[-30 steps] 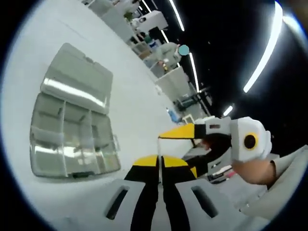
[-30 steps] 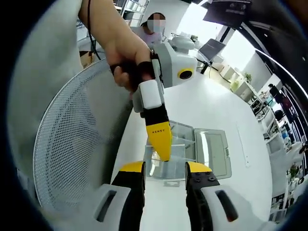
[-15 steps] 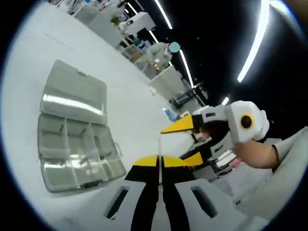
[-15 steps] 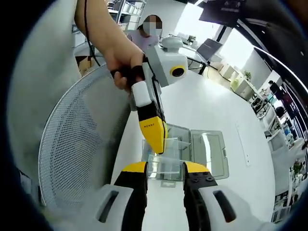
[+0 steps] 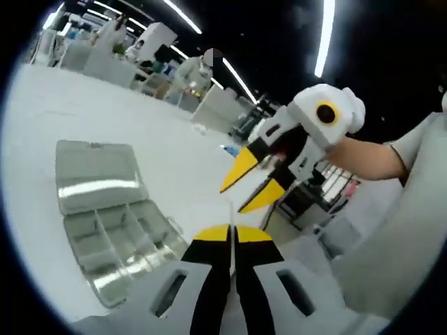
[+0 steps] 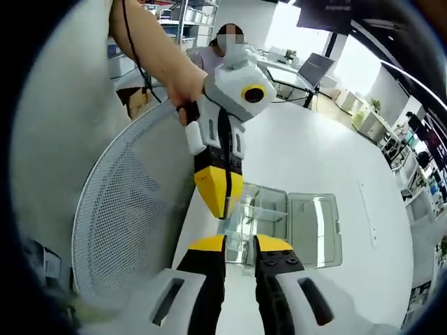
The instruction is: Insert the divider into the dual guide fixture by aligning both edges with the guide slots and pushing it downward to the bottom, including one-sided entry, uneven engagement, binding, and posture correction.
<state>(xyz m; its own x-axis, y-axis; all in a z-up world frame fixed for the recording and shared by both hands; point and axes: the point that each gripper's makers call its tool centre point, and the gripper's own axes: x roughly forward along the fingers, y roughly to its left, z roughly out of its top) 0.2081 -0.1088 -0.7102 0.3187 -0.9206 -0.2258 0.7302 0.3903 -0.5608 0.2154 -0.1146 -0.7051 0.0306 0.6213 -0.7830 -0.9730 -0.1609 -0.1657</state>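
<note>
Gripper on the left [image 5: 231, 237], seen from its own view, has its yellow-tipped black jaws pressed together on a thin clear plastic divider [image 5: 230, 218] that stands up edge-on between them. Left of it, an open clear plastic compartment box [image 5: 112, 223] lies on the white worktop [image 5: 167, 150], well apart from the divider. The right gripper [image 5: 250, 187] hovers at upper right, jaws slightly parted.

From the right gripper view, the right gripper [image 6: 239, 246] is narrowly open and holds nothing. Beyond it the left gripper [image 6: 221, 208] points down above the compartment box [image 6: 300, 223]. A white mesh chair back [image 6: 133, 209] sits left.
</note>
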